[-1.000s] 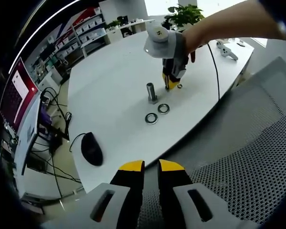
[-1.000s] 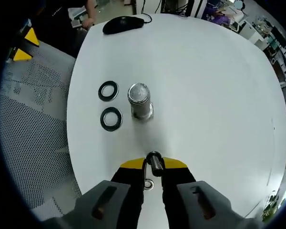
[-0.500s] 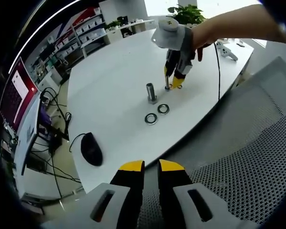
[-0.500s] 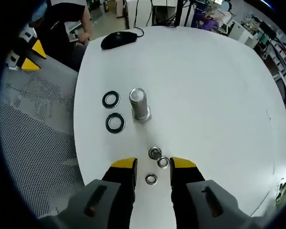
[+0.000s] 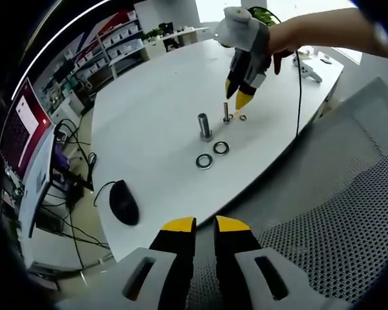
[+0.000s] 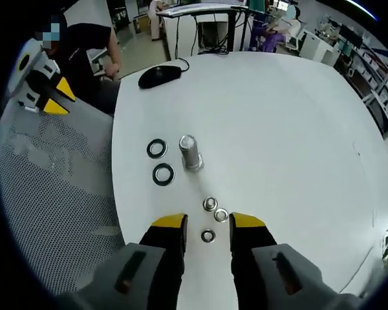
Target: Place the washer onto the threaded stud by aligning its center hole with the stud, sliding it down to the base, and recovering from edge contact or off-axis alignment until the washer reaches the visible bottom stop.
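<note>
A thick threaded stud stands upright on the white table. Two dark ring washers lie flat just left of it, apart from it. Nearer me, a short thin stud stands with a small metal washer touching its side. Another small washer lies between my right gripper's fingertips. My right gripper is open, empty and lifted above the table. My left gripper is shut and empty over a mesh chair seat, far from the studs.
A black mouse with its cable lies near the table's edge. The grey mesh chair sits beside the table. A seated person in dark clothes is beyond it. Shelving and desks surround the table.
My right gripper was shut on the thin stud, then opened, left it standing on the table and rose away. The left gripper has stayed still.
</note>
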